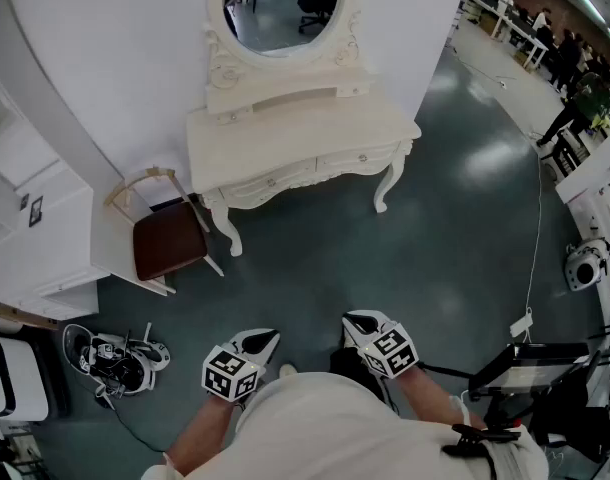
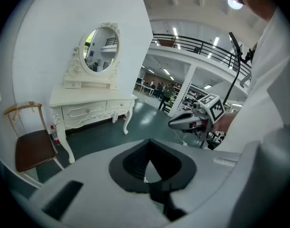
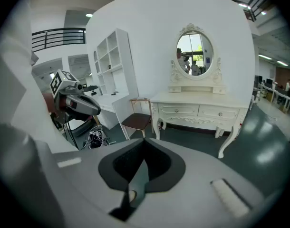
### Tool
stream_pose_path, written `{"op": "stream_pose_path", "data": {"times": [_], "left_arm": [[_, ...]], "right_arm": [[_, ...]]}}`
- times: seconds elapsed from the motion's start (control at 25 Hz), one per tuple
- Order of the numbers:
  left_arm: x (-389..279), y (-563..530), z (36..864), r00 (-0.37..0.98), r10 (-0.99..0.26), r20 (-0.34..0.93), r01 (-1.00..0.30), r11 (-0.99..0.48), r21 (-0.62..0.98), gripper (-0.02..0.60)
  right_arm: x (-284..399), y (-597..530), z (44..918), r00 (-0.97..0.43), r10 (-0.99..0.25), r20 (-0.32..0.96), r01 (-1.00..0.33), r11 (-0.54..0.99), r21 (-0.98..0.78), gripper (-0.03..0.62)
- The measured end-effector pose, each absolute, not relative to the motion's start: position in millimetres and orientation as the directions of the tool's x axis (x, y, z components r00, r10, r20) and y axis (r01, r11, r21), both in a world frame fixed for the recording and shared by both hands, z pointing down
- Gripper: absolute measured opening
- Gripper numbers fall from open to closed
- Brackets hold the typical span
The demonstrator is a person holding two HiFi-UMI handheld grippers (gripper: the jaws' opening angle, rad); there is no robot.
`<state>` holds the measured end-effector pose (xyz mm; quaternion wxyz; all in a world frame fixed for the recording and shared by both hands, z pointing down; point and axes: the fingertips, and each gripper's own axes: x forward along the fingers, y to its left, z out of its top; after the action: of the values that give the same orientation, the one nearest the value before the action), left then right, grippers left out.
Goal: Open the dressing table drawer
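Note:
The white dressing table (image 1: 285, 133) with its oval mirror (image 1: 281, 3) stands against the wall, far ahead of me. Two drawers with small knobs sit side by side in its front, both shut: one on the left (image 1: 270, 180), one on the right (image 1: 360, 158). The same drawers appear in the left gripper view (image 2: 87, 110) and in the right gripper view (image 3: 221, 113). My left gripper (image 1: 262, 341) and right gripper (image 1: 357, 322) hang close to my body, well short of the table. Both are shut with nothing in them.
A chair with a brown seat (image 1: 168, 243) stands left of the table, beside a white shelf unit (image 1: 45, 238). A small device with cables (image 1: 115, 358) lies on the floor at left. Stands and equipment (image 1: 545, 368) crowd the right. Dark floor lies between me and the table.

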<state>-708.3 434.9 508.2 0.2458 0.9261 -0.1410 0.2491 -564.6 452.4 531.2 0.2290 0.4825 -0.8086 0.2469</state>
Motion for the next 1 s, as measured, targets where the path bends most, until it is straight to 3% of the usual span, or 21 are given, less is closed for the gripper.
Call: {"op": "stream_pose_path", "data": {"times": [0.16,0.36,0.64,0.76,0.84,1.0], "left_arm": [[-715.9,429.9,513.5,0.836,-0.098,0.539,-0.339,-0.865,0.369,0.002],[-680.0,432.8,511.8,0.856,-0.04,0.516,-0.271,-0.885,0.38,0.002],[-580.5,425.8,497.2,0.862,0.04,0.506,-0.144,-0.937,0.319,0.002],[-531.3,412.1,494.3,0.856,0.043,0.515,-0.129,-0.948,0.292,0.002],[-496.8,402.3,493.4,0.853,0.041,0.521,-0.127,-0.951,0.283,0.002],[-422.7,384.8,491.0,0.852,0.043,0.521,-0.118,-0.955,0.271,0.002]], "right_arm": [[-577.9,462.6,531.1,-0.401,-0.681,0.612,-0.91,0.375,-0.179,-0.003],[-548.0,473.9,526.6,-0.335,-0.712,0.618,-0.94,0.302,-0.161,-0.003],[-465.5,469.5,523.0,-0.264,-0.773,0.578,-0.964,0.19,-0.185,-0.002],[-417.3,459.6,522.4,-0.242,-0.793,0.559,-0.969,0.169,-0.18,0.004],[-384.3,451.8,521.3,-0.232,-0.803,0.549,-0.971,0.162,-0.175,0.041],[-314.8,440.1,521.2,-0.212,-0.812,0.544,-0.975,0.139,-0.172,0.04]]}}
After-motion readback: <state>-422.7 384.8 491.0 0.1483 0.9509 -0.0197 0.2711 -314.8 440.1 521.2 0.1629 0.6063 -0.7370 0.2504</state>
